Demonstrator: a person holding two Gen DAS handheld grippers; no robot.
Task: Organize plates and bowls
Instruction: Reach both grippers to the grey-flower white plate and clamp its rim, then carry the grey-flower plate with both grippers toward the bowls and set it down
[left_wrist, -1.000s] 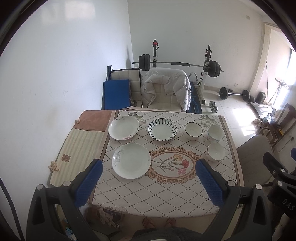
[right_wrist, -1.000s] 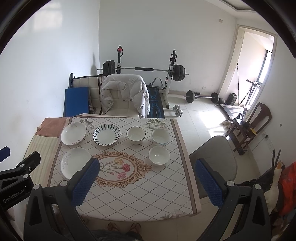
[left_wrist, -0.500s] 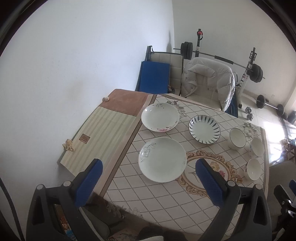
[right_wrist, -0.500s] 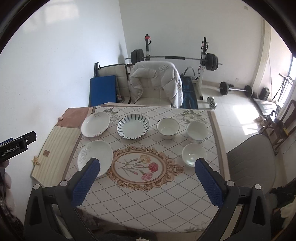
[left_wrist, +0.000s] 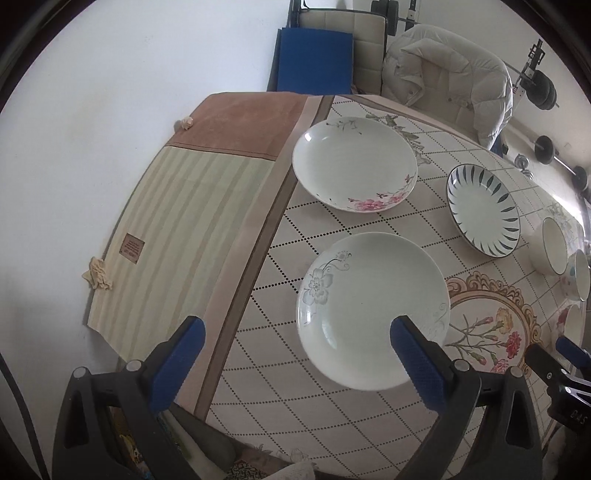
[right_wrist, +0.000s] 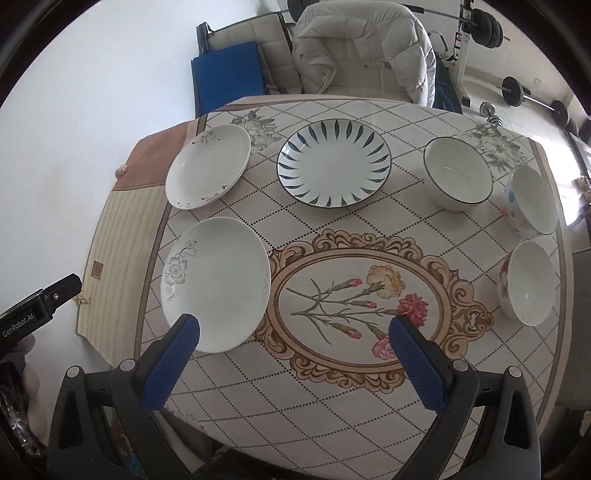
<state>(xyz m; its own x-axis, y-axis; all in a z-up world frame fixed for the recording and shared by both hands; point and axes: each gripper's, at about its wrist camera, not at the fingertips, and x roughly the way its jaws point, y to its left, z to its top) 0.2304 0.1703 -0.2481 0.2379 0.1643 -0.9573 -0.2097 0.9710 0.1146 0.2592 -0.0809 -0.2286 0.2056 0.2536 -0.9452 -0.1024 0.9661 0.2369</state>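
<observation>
At your far left a striped beige and brown cloth (left_wrist: 192, 206) hangs off the table edge against the white wall (left_wrist: 92, 110). Your left gripper (left_wrist: 295, 354) hovers with its jaws wide and empty over the near rim of the white plate with a grey flower (left_wrist: 369, 310). Behind it sits the white plate with pink blossoms (left_wrist: 354, 162), then the white plate with dark blue leaf strokes (right_wrist: 334, 168). None of the three touches another. Your right gripper (right_wrist: 293, 356) hangs wide apart and empty above the carnation medallion on the diamond-patterned tablecloth (right_wrist: 332, 398). Further right stand three bowls: a white bowl with a dark rim (right_wrist: 458, 177), a white bowl with a blue-and-red pattern (right_wrist: 533, 201) and a white bowl with a pink pattern (right_wrist: 530, 282) (all upright, close together). Behind the table a white puffy jacket (right_wrist: 362, 48) drapes a chair, with a blue mat (right_wrist: 229, 74) and a barbell rack (right_wrist: 476, 22) beyond.
</observation>
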